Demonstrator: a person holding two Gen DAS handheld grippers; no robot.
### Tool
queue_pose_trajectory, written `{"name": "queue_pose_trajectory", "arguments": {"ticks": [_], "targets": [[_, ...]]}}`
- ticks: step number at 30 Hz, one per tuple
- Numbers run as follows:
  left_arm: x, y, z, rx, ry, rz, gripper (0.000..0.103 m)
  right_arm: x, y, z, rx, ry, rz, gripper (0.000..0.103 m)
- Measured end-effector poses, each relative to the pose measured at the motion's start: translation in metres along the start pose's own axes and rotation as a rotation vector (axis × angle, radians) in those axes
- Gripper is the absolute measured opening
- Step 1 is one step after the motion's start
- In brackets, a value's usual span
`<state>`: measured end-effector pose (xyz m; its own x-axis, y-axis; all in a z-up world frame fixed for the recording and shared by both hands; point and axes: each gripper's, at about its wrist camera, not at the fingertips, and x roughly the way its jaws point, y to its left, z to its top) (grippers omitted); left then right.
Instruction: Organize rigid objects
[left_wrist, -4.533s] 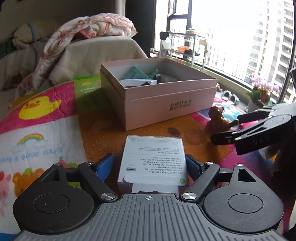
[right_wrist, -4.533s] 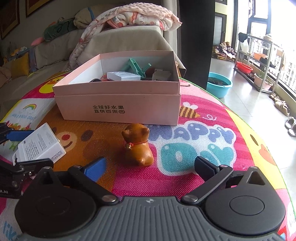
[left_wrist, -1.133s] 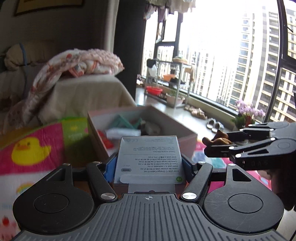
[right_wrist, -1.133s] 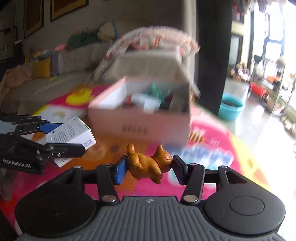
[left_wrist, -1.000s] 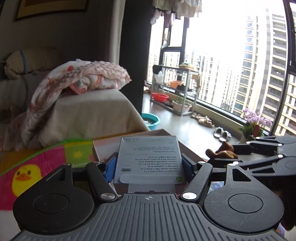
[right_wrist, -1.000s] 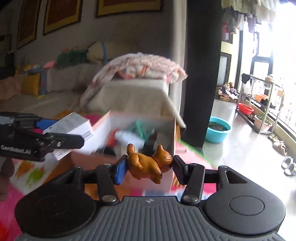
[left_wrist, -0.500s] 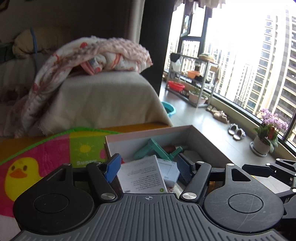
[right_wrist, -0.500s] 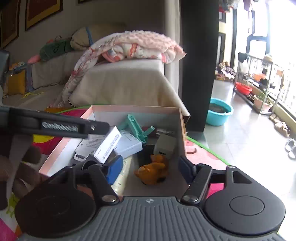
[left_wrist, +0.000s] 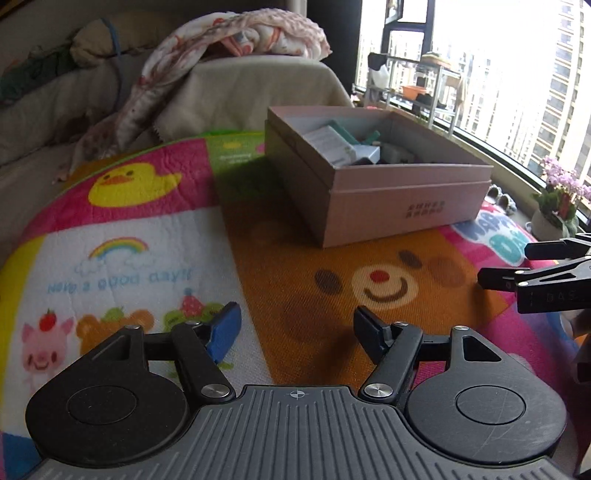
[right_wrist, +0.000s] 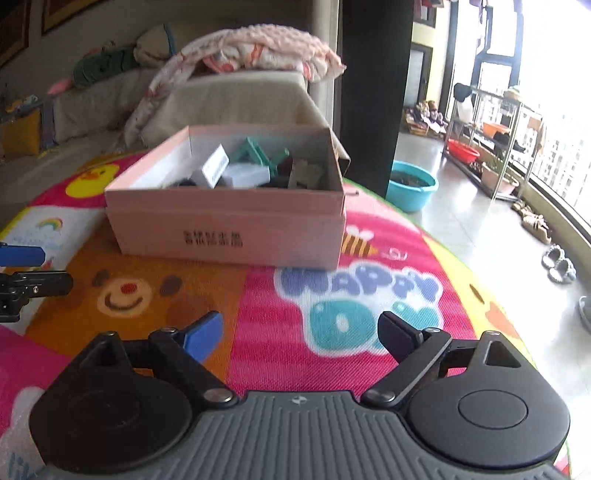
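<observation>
A pink cardboard box (left_wrist: 406, 199) (right_wrist: 229, 221) stands open on the play mat. Inside it the white carton (left_wrist: 327, 142) (right_wrist: 216, 166) leans against a teal plastic piece (right_wrist: 255, 151) and other small items. The brown bear figurine does not show from here. My left gripper (left_wrist: 295, 317) hovers low over the mat in front of the box, its jaws opening with nothing between them. My right gripper (right_wrist: 300, 323) is to its right, jaws opening wide and also empty. Each gripper shows in the other's view: the right gripper (left_wrist: 504, 264), the left gripper (right_wrist: 37, 269).
The colourful play mat (left_wrist: 380, 284) spreads under both grippers. A sofa with a pink blanket (right_wrist: 266, 48) lies behind the box. On the floor to the right are a blue basin (right_wrist: 412, 184), a metal rack (right_wrist: 491, 147), slippers and a flower pot (left_wrist: 557, 206) by the window.
The white carton left my left gripper and the bear figurine left my right; both went into the box. Both grippers then drew back from the box and sank toward the mat, jaws wider.
</observation>
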<state>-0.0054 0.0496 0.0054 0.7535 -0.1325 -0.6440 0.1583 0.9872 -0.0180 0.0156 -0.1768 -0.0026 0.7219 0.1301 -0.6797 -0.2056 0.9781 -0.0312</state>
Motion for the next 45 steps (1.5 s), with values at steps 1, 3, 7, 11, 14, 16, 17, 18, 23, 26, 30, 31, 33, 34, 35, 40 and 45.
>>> {"name": "queue_pose_trajectory", "arguments": {"ticks": [1, 3, 7, 11, 14, 16, 17, 18, 23, 26, 30, 31, 33, 34, 35, 40, 45], "targets": [[0.002, -0.005, -0.001, 0.019, -0.009, 0.014, 0.076, 0.003, 0.001, -0.002, 0.015, -0.002, -0.005, 0.092], [0.007, -0.013, 0.001, 0.01, -0.021, 0.014, 0.08, 0.008, 0.001, 0.001, 0.025, 0.012, -0.036, 0.103], [0.019, -0.027, 0.005, -0.003, -0.019, 0.038, 0.095, 0.015, -0.009, 0.003, 0.083, 0.027, -0.013, 0.103], [0.023, -0.032, 0.007, -0.05, -0.019, 0.085, 0.097, 0.012, -0.008, 0.0, 0.078, 0.003, -0.014, 0.103], [0.026, -0.037, 0.009, -0.067, -0.018, 0.123, 0.097, 0.013, -0.007, -0.001, 0.08, -0.019, -0.023, 0.103], [0.028, -0.039, 0.01, -0.074, -0.017, 0.138, 0.098, 0.013, -0.005, -0.002, 0.082, -0.031, -0.027, 0.103], [0.028, -0.039, 0.011, -0.076, -0.017, 0.141, 0.098, 0.013, -0.005, -0.002, 0.085, -0.038, -0.03, 0.103], [0.028, -0.039, 0.011, -0.079, -0.017, 0.14, 0.098, 0.014, -0.003, -0.002, 0.084, -0.043, -0.033, 0.103], [0.028, -0.04, 0.011, -0.085, -0.018, 0.146, 0.098, 0.015, 0.0, -0.003, 0.084, -0.053, -0.03, 0.103], [0.028, -0.04, 0.011, -0.085, -0.018, 0.145, 0.098, 0.014, -0.001, -0.003, 0.091, -0.055, -0.029, 0.103], [0.028, -0.041, 0.011, -0.084, -0.018, 0.147, 0.098, 0.014, -0.003, -0.004, 0.093, -0.058, -0.027, 0.103], [0.028, -0.04, 0.011, -0.084, -0.018, 0.146, 0.098, 0.014, -0.002, -0.004, 0.092, -0.058, -0.027, 0.103], [0.028, -0.04, 0.011, -0.085, -0.018, 0.146, 0.098, 0.013, -0.004, -0.005, 0.092, -0.058, -0.028, 0.103], [0.028, -0.041, 0.011, -0.084, -0.018, 0.147, 0.098, 0.013, -0.004, -0.005, 0.093, -0.058, -0.027, 0.103], [0.028, -0.04, 0.011, -0.085, -0.018, 0.147, 0.098, 0.013, -0.003, -0.005, 0.092, -0.058, -0.028, 0.103], [0.029, -0.04, 0.011, -0.088, -0.018, 0.146, 0.099, 0.013, -0.003, -0.005, 0.091, -0.058, -0.029, 0.103], [0.029, -0.04, 0.011, -0.09, -0.017, 0.144, 0.099, 0.013, -0.003, -0.004, 0.091, -0.058, -0.029, 0.103]]}}
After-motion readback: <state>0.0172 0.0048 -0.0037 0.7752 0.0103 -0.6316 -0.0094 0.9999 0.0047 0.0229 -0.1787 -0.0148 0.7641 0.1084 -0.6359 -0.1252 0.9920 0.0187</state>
